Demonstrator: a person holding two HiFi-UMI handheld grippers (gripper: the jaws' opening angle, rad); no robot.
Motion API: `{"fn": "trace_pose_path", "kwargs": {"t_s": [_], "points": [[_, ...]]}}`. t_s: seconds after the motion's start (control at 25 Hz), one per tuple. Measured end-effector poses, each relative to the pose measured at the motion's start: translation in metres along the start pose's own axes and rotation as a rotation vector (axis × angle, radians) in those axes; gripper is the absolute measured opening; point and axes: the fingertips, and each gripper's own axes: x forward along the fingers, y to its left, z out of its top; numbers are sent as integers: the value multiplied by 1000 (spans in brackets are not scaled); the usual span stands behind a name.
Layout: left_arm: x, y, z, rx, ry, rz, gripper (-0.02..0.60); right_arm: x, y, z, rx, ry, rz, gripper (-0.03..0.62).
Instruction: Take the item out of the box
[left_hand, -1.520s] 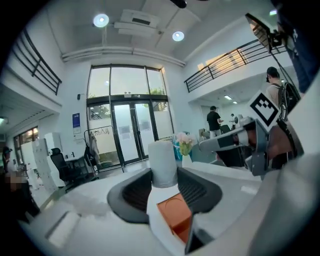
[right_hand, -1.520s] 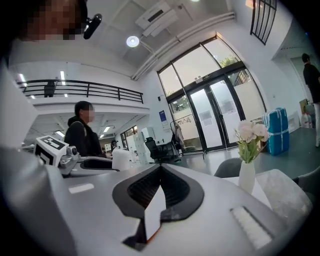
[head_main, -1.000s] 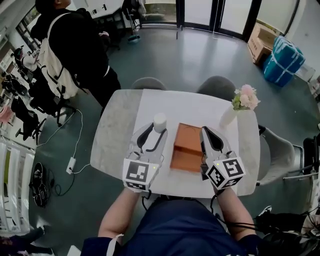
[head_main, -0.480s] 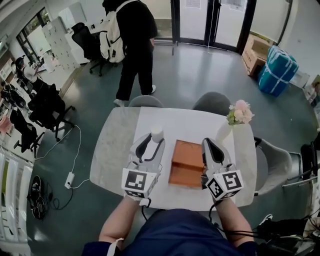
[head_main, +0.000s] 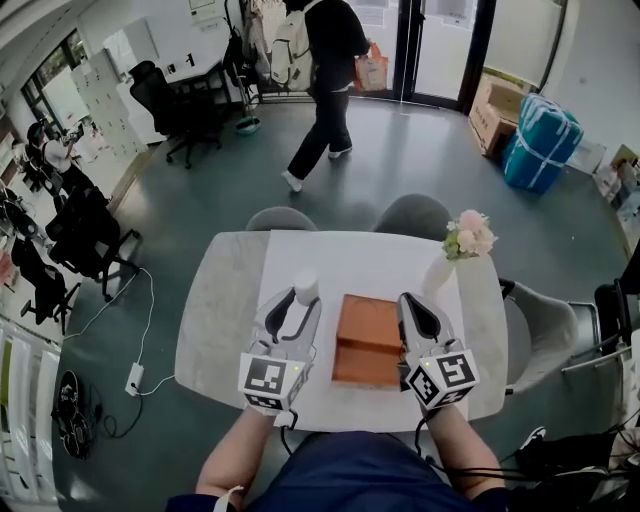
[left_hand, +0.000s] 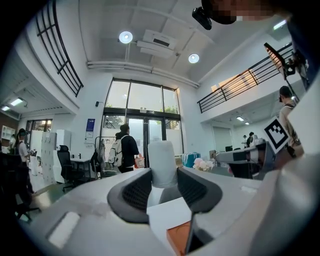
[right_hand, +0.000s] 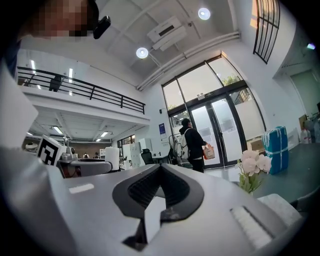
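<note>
Moved: the backpacked walker, now far off by the glass doors; both grippers have barely shifted.
Left gripper: jaws wide apart, gripping nothing; a white cylinder stands right at its tips.
Right gripper: jaws closed tip to tip, empty, just right of the box.
Box: orange, on the table between the grippers, top covered; item not visible.
Risk, left: swinging right toward the box could topple the cylinder.
Risk, right: opening outward may clip the flower vase, far-right.
Risk, box: a one-sided pry could skid it toward the near edge.
</note>
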Motion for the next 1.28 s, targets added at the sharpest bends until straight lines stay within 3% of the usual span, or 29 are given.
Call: {"fn": "trace_pose_path", "kwargs": {"t_s": [1.28], "points": [[-12,-32,-17,-2,15,-52,172,-40,-2,-11,9,16,-37,2]]}}
